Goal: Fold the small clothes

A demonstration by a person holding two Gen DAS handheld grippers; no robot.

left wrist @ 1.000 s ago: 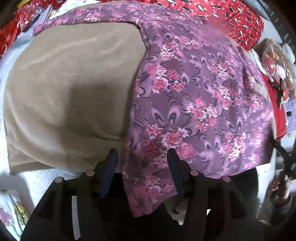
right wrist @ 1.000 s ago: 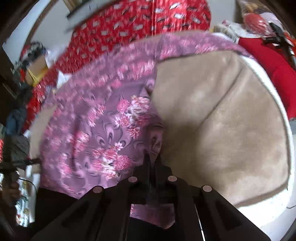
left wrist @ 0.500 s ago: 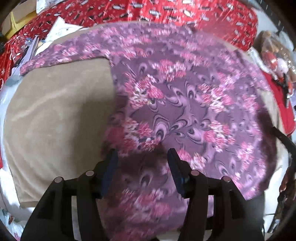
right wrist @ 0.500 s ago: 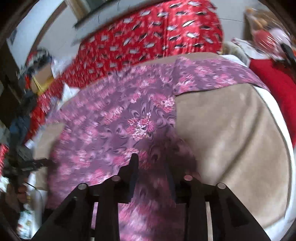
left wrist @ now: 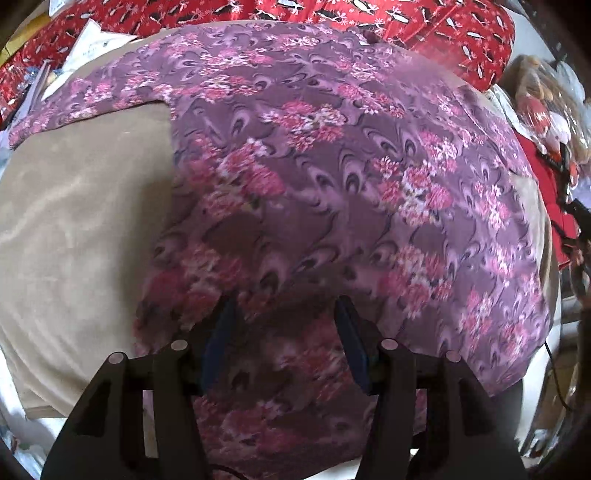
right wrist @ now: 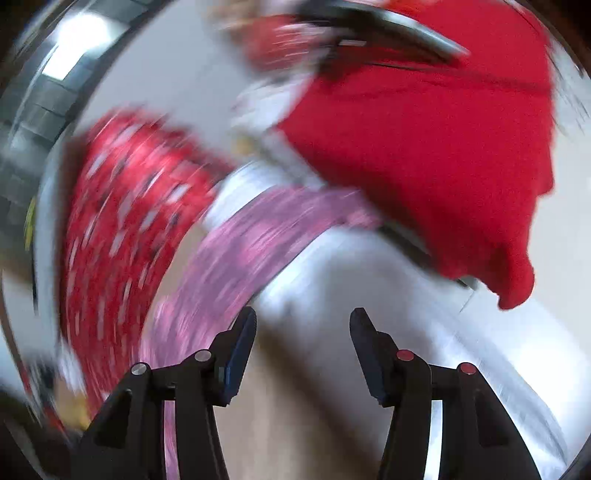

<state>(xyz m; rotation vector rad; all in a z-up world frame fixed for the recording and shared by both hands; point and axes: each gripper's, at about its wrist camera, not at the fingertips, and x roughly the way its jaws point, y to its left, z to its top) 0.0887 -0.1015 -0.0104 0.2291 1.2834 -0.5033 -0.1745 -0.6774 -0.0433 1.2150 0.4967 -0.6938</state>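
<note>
Beige cloth [left wrist: 74,229]: a plain tan sheet covering the tabletop, bare on the left side of the left wrist view.
Purple floral garment [left wrist: 332,177]: spread flat over the beige cloth, filling the middle and right of that view; one sleeve reaches out to the upper left, and the near hem droops over the front edge beneath the left claw.
Left claw [left wrist: 284,347]: pointed steeply down above the garment's near edge, its two blue-padded fingers parted with fabric showing between them; the pads do not press on it, so it is released.
Red patterned fabric [left wrist: 406,22]: lies along the far edge behind the garment.
Right wrist view: heavily smeared by motion blur.
Right claw [right wrist: 303,350]: jaws have just been opening and stand apart with nothing between them; it is released.
Garment in right view [right wrist: 240,251]: a pink-purple streak to the left of the claw, clear of its fingers.
Red cloth [right wrist: 424,147]: a plain red mass at upper right.
</note>
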